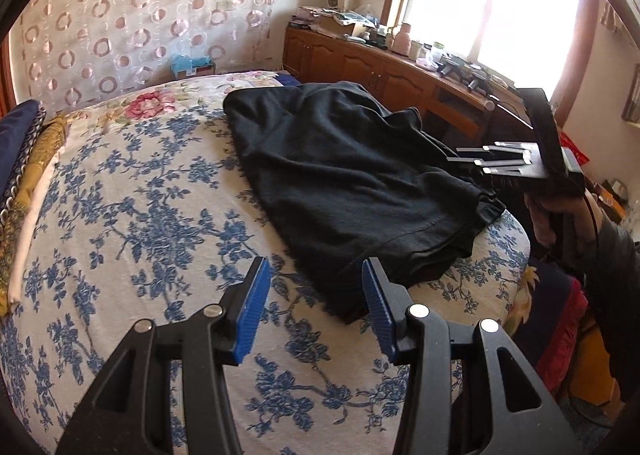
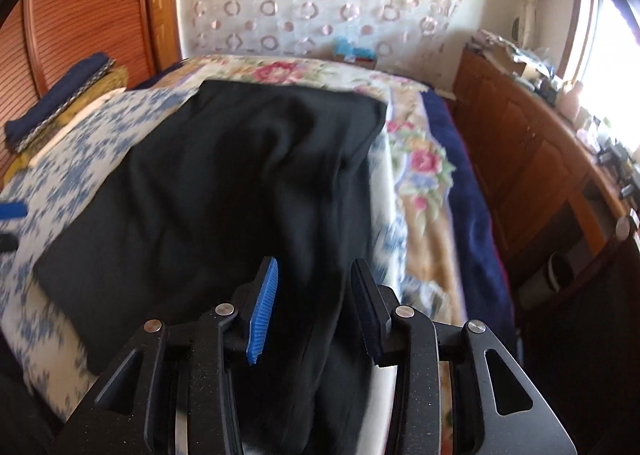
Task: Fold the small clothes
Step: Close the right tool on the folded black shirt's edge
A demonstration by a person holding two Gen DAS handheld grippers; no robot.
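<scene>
A black garment [image 1: 348,183] lies spread on the blue-flowered bed cover [image 1: 132,215], folded roughly in half lengthwise. My left gripper [image 1: 316,275] is open and empty, just in front of the garment's near corner. The right gripper body [image 1: 548,159] shows at the far right of the left wrist view, held in a hand beside the garment's edge. In the right wrist view the garment [image 2: 224,191] fills the middle, and my right gripper [image 2: 316,275] is open above its near end, with cloth under the jaws but not clamped.
A wooden cabinet [image 1: 380,67] with cluttered bottles runs under the window along the bed's far side. Folded dark blue and gold cloths [image 2: 60,95] lie by the wooden panel at the left. A floral blanket [image 2: 420,159] borders the bed's right edge.
</scene>
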